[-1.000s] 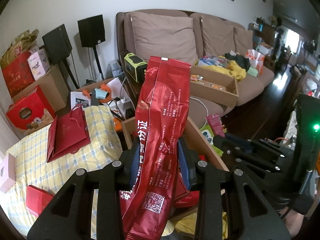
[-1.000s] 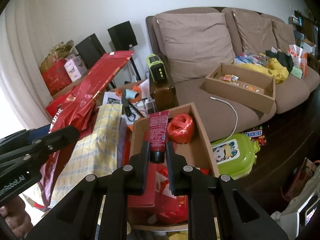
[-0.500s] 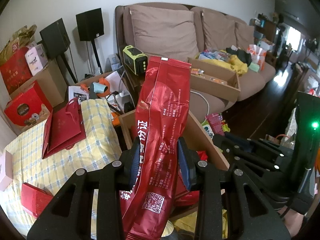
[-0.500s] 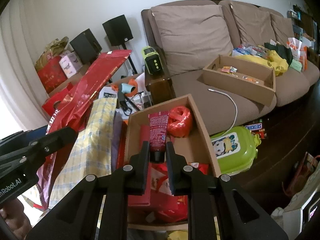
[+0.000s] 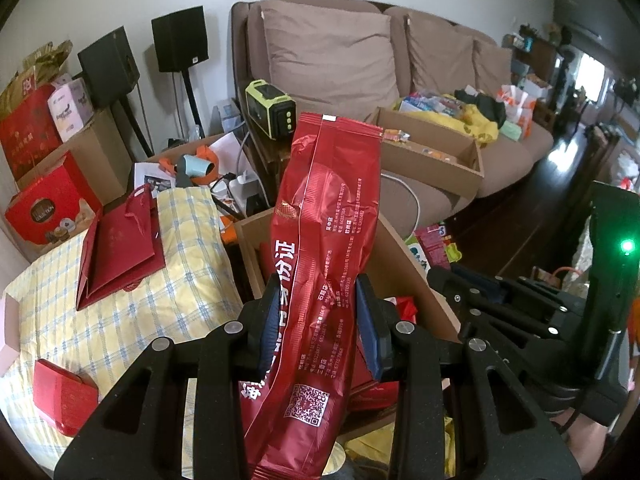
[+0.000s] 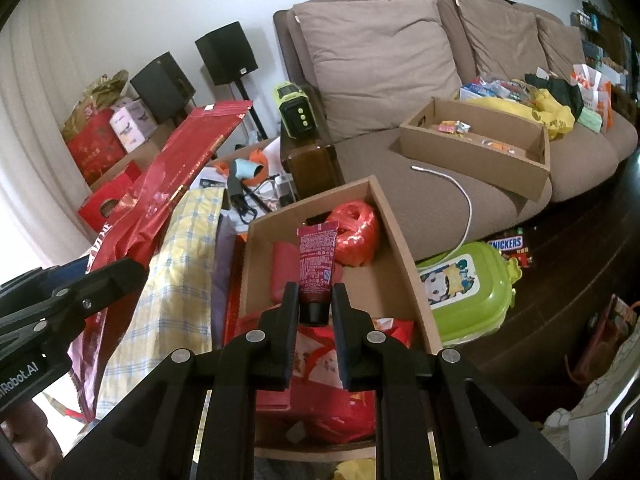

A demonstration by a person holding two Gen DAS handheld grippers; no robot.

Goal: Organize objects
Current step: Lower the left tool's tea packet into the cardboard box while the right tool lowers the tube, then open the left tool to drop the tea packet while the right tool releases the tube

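Observation:
My left gripper (image 5: 318,312) is shut on a long red foil packet (image 5: 324,240) that stands upright between the blue pads and hides much of the cardboard box (image 5: 416,276) behind it. The same red foil packet (image 6: 160,188) shows at the left of the right wrist view, with the left gripper (image 6: 92,284) on it. My right gripper (image 6: 315,312) is shut on a small dark red tube (image 6: 316,260), held by its black cap end above the open cardboard box (image 6: 400,248). Inside that box lie a red-orange bundle (image 6: 356,232) and red packets (image 6: 280,268).
A yellow checked cloth (image 5: 120,320) with a red paper bag (image 5: 116,256) and a red case (image 5: 60,396) lies left. Behind are a brown sofa (image 6: 380,48), a second cardboard tray (image 6: 480,148), black speakers (image 5: 180,40) and a green lidded container (image 6: 468,292) on the dark floor.
Both grippers have sunk a little toward the cardboard box, so the room appears slightly higher in both views. Each grip is unchanged.

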